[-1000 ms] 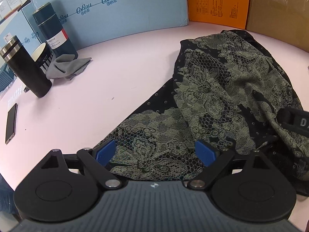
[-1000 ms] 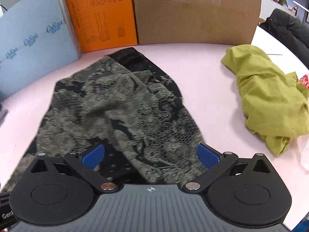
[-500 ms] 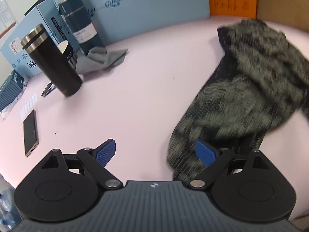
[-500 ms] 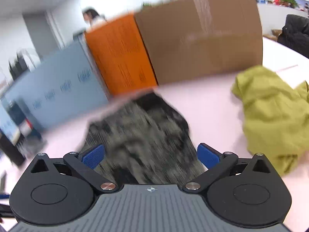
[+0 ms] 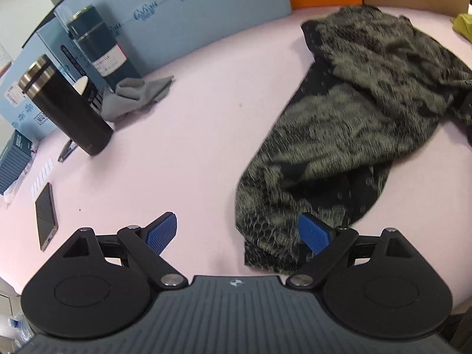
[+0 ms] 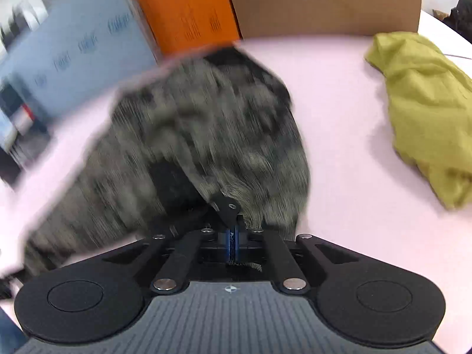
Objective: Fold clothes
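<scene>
garments on the pink table (image 5: 206, 112) number two: one black lace piece (image 5: 354, 124) with a pale green pattern, and one olive-yellow cloth (image 6: 421, 109) bunched apart at the right. one small grey rag (image 5: 135, 94) lies by two dark cylinders, a steel-banded tumbler (image 5: 65, 109) and a taller labelled canister (image 5: 100, 50). one phone (image 5: 45, 215) lies flat near the table edge. three boxes stand along the back: blue (image 5: 206, 8), orange (image 6: 183, 8) and brown cardboard (image 6: 321, 0).

right gripper (image 6: 231, 242) has just clamped its jaws together, and a thin edge of the lace is pinched between the blue pads, the rest spreading ahead of it, blurred. left gripper (image 5: 236, 234) stands wide apart, the lace's near end lying against its right-hand finger, nothing pinched.
</scene>
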`<state>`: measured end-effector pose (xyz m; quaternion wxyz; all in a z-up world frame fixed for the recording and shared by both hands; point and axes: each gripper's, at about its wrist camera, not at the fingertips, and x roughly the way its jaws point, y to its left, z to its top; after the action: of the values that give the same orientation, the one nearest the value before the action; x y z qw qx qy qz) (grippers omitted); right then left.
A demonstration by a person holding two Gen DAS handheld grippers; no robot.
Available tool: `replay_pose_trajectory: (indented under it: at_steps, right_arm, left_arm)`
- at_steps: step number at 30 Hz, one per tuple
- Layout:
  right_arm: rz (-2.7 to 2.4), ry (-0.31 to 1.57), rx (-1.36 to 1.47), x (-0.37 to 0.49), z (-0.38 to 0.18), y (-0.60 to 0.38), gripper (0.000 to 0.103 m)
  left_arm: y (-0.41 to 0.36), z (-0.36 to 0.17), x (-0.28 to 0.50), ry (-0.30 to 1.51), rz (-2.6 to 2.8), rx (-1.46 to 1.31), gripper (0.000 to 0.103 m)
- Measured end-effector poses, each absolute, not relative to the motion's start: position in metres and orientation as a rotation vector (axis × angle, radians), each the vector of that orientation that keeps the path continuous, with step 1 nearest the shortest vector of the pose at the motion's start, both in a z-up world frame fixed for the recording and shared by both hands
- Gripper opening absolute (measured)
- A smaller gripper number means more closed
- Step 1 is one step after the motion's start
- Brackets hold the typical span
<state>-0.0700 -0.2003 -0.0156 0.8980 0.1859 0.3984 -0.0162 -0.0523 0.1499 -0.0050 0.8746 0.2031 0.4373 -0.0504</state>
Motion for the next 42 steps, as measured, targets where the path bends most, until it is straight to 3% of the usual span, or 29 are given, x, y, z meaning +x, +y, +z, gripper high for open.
replay_pose_trajectory:
  at_steps: [9,15,21,27,28,29,31,33,37,42]
  right_arm:
    - [0.158,0.263,0.523,-0.015,0.169,-0.247,0.003]
    - [0.172,0.139,0.424,0.050,0.262,-0.246,0.003]
    - [0.247,0.065,0.361,0.073,0.300,-0.223,0.003]
    - [0.396,0.304,0.312,0.124,0.235,-0.172,0.010]
    - [0.421,0.360,0.313,0.129,0.215,-0.164,0.022]
    - [0.430,0.401,0.310,0.132,0.195,-0.157,0.042]
    - [0.428,0.445,0.287,0.126,0.162,-0.150,0.056]
    - [0.419,0.473,0.259,0.118,0.135,-0.149,0.057]
    - [0.308,0.540,0.266,0.100,0.081,-0.184,0.070]
    - [0.040,0.686,0.272,0.067,-0.001,-0.261,0.070]
  left_arm:
    - [0.171,0.007,-0.042,0.891,-0.013,0.334,0.089]
    - [0.171,0.009,-0.042,0.875,0.005,0.319,0.089]
    - [0.176,0.014,-0.045,0.858,0.041,0.283,0.089]
    - [0.186,0.010,-0.045,0.884,0.083,0.244,0.089]
    - [0.186,0.009,-0.045,0.886,0.086,0.245,0.089]
    - [0.185,0.010,-0.045,0.883,0.084,0.248,0.089]
    - [0.184,0.011,-0.046,0.878,0.076,0.255,0.089]
    - [0.182,0.009,-0.046,0.884,0.076,0.258,0.089]
    - [0.180,0.004,-0.048,0.906,0.089,0.247,0.089]
    - [0.172,0.001,-0.049,0.933,0.102,0.218,0.089]
